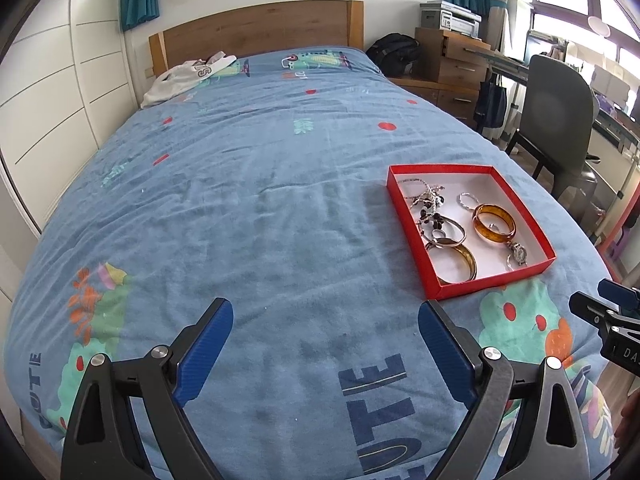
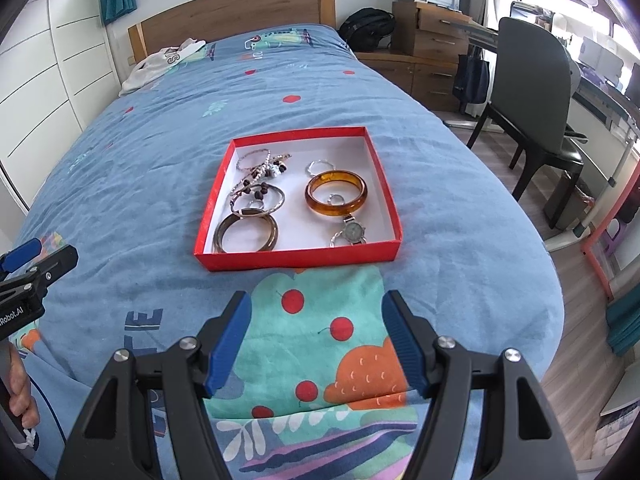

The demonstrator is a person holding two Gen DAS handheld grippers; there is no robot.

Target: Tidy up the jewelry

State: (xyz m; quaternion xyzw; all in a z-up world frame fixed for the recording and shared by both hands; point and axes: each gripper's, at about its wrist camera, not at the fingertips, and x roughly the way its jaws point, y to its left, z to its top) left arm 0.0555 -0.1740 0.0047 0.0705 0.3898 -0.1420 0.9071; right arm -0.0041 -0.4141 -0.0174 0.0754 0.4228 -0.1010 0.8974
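A shallow red box [image 2: 298, 258] [image 1: 492, 278] with a white floor lies on the blue bedspread. Inside it are an amber bangle [image 2: 336, 193] [image 1: 494, 224], a brown-gold bangle [image 2: 246, 232] [image 1: 454, 262], thin silver bangles [image 2: 258, 198], a beaded necklace tangle [image 2: 264, 168] [image 1: 428, 196], a small silver ring [image 2: 335, 199] and a wristwatch [image 2: 354, 232] [image 1: 519, 254]. My right gripper [image 2: 316, 308] hovers open over the bedspread just in front of the box, nothing between its fingers. My left gripper [image 1: 326, 314] is open and empty, left of the box's near corner.
The bed fills both views, with a wooden headboard [image 2: 236, 10] and a white garment [image 2: 164, 62] at the far end. White wardrobe doors [image 1: 52, 92] run along the left. A grey chair [image 2: 532, 92], wooden drawers [image 2: 430, 36] and a black backpack [image 2: 366, 28] stand right of the bed.
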